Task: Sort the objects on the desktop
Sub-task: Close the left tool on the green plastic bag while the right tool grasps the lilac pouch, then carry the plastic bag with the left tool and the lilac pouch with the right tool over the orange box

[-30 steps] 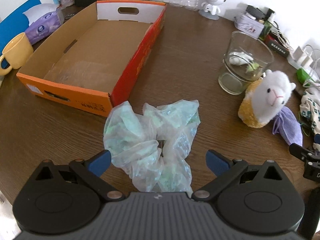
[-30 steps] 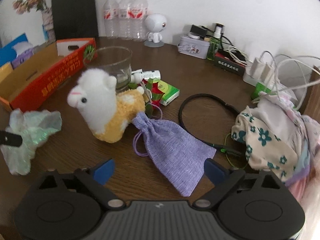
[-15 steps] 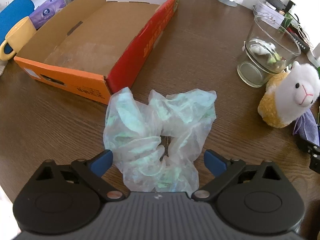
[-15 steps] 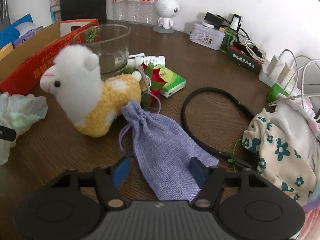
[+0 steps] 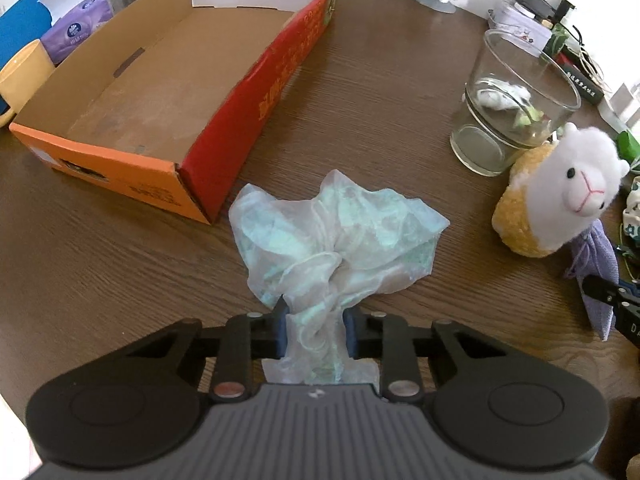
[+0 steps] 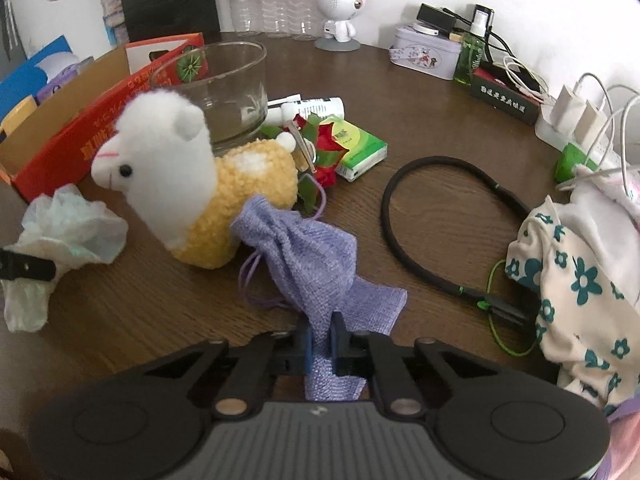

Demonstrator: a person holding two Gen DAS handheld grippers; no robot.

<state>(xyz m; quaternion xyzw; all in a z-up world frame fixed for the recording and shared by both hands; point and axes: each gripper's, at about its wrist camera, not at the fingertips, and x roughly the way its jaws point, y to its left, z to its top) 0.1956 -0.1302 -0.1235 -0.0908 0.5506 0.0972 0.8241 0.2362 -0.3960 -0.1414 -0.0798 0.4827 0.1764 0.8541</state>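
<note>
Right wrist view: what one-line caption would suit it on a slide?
Right gripper shut on a purple drawstring pouch beside a plush alpaca on a cluttered brown table.

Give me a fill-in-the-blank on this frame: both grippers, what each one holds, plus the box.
1. The left gripper is shut on the crumpled pale green ____ bag.
2. The right gripper is shut on the woven drawstring pouch, whose colour is ____.
3. The open orange cardboard box on the brown wooden table holds ____.
4. The white and yellow plush alpaca stands in front of a clear ____ bowl.

Missing words: plastic; purple; nothing; glass
</note>
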